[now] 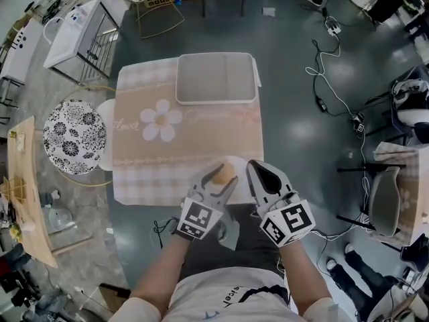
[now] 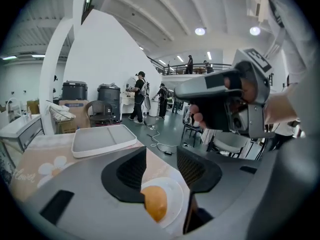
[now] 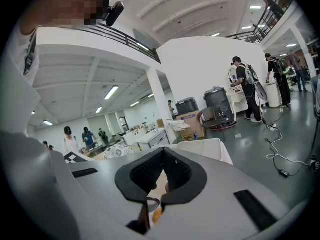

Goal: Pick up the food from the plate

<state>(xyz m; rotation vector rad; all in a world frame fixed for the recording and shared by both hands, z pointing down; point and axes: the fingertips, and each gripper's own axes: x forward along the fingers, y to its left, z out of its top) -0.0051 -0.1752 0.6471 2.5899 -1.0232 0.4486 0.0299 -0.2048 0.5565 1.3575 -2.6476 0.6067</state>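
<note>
An orange, rounded piece of food (image 1: 223, 174) lies on a small white plate (image 1: 239, 164) at the near edge of the table. My left gripper (image 1: 216, 180) hovers right over it, jaws apart; in the left gripper view the food (image 2: 155, 201) shows on the plate (image 2: 176, 193) just below the left jaw, and no pad presses on it. The left gripper (image 2: 161, 156) is open. My right gripper (image 1: 255, 169) hangs just right of the plate with its jaws together and nothing in them. In the right gripper view the right gripper (image 3: 164, 156) is shut, and a sliver of the food (image 3: 157, 215) shows below.
A grey tray (image 1: 216, 78) with a white rim sits at the table's far side, on a pink checked cloth with a flower print (image 1: 161, 121). A black-and-white patterned stool (image 1: 74, 137) stands left of the table. Cables (image 1: 328, 79) and a chair (image 1: 385, 200) are on the right.
</note>
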